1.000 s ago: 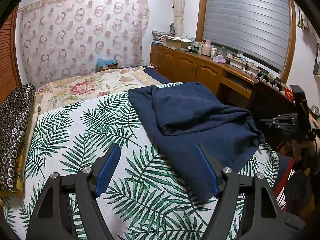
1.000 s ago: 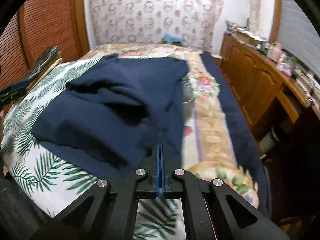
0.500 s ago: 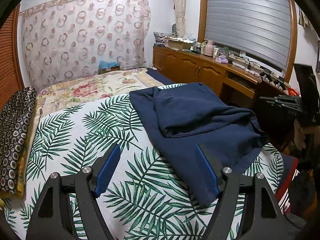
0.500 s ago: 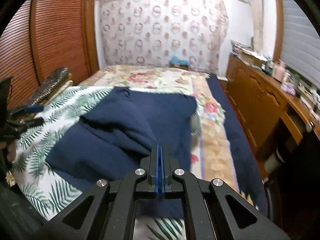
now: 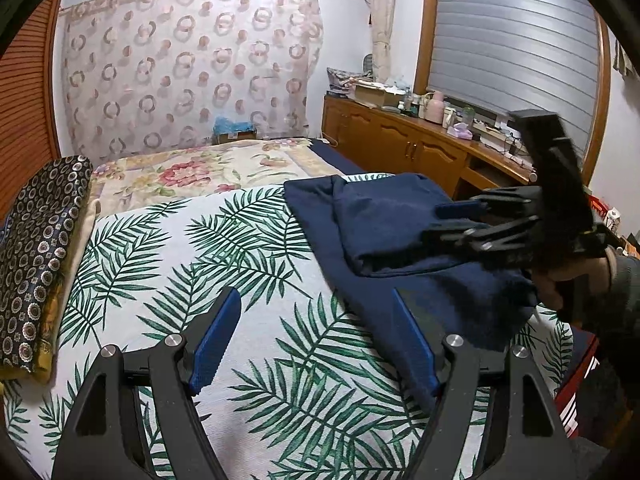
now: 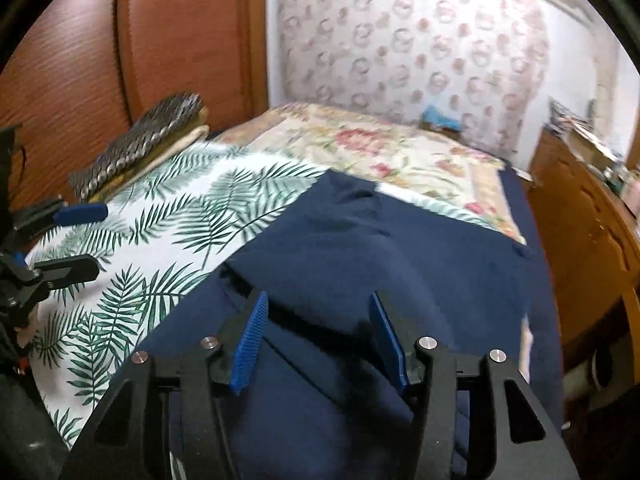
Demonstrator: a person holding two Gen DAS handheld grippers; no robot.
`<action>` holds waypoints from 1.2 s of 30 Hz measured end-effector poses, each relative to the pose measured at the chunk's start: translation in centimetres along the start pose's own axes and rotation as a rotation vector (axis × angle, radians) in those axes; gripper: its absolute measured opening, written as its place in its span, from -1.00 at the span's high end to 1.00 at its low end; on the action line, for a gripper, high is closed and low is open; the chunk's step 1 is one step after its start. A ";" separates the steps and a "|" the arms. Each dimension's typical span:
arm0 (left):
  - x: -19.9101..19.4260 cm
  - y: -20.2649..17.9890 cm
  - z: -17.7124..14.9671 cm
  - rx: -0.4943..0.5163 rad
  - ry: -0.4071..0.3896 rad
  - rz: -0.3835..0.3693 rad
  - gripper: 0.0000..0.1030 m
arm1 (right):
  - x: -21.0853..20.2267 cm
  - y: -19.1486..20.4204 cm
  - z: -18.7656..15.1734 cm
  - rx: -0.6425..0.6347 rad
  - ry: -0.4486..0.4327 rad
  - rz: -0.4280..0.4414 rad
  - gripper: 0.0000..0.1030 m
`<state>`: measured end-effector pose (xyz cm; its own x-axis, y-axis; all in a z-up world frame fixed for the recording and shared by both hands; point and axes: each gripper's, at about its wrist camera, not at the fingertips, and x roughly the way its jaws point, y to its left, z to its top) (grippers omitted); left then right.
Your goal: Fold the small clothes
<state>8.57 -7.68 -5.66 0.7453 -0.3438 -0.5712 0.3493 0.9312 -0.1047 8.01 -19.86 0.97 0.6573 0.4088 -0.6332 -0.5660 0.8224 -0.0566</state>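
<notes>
I'm holding the left gripper (image 5: 316, 340) with jaws apart and empty over the palm-leaf bedspread (image 5: 168, 264), while my right gripper (image 6: 320, 340) is opening above the half-folded navy garment (image 5: 400, 232) lying on the bed's right side, nothing pinched. Risk: the loose top flap is bunching, so a sloppy regrab could be dragging the fold undone. A second ago the right jaws were shut; now they're parting, swung in over the cloth.

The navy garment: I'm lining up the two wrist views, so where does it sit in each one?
Left wrist: the navy garment lies right of centre on the palm-leaf sheet, partly behind the right gripper.
Right wrist: the garment fills the lower middle, under the opening jaws.
Shared landmark: the ring-patterned curtain behind the bed.
</notes>
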 end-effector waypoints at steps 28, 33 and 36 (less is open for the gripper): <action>0.6 -0.4 -0.8 0.001 0.035 -0.044 -0.49 | 2.0 -8.1 6.4 0.049 -0.016 -0.175 0.89; 0.8 -0.7 -1.1 0.006 0.049 -0.054 -0.49 | 3.5 -12.8 7.6 0.077 0.001 -0.328 0.89; 1.0 -0.8 -1.3 0.009 0.061 -0.058 -0.49 | 5.4 -14.0 7.8 0.093 0.029 -0.386 0.89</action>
<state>8.28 -8.65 -7.22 0.6880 -0.3890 -0.6127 0.3960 0.9087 -0.1322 23.39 -26.12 4.38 0.7981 0.0520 -0.6003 -0.2311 0.9465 -0.2253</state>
